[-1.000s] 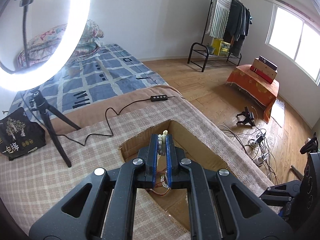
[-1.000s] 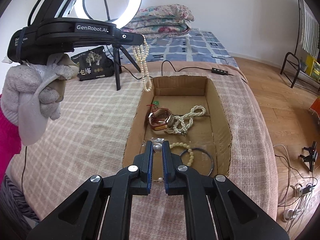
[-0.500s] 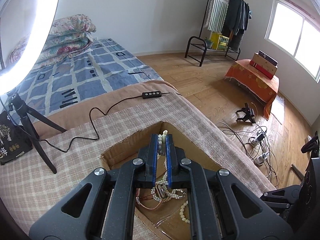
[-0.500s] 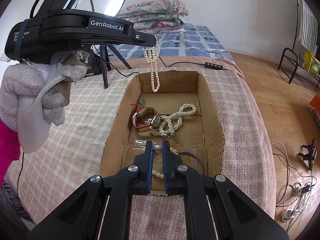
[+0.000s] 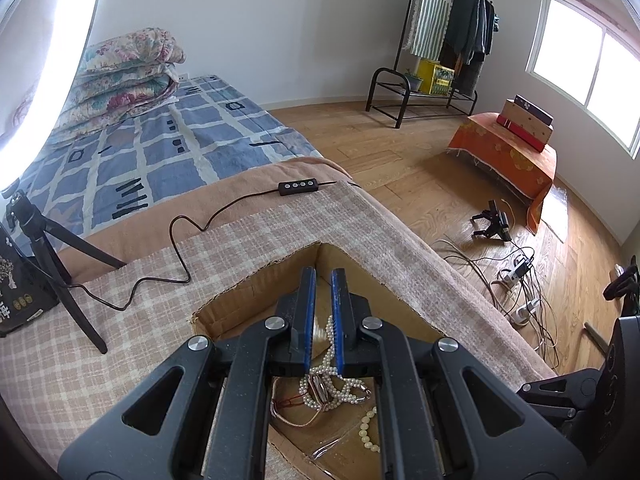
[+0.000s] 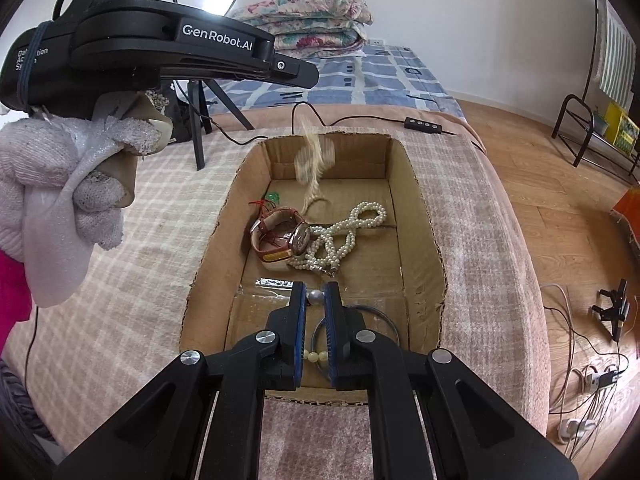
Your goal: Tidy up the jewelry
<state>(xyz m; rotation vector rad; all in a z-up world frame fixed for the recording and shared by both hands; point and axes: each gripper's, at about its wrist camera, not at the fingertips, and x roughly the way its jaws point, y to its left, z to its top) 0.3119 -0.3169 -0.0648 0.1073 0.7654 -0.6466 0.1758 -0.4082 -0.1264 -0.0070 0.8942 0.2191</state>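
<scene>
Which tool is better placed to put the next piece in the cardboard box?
Right. The right tool grips a grey bead above the cardboard box; the left tool holds nothing visible at its tips.

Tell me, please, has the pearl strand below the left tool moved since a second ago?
Yes. The pearl strand shifted right, from over the blanket to inside the cardboard box, near its far wall.

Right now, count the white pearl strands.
2: a heaped strand beside the brown-strapped wristwatch in the cardboard box; a blurred strand in mid-air above its far end. More may be hidden.
</scene>
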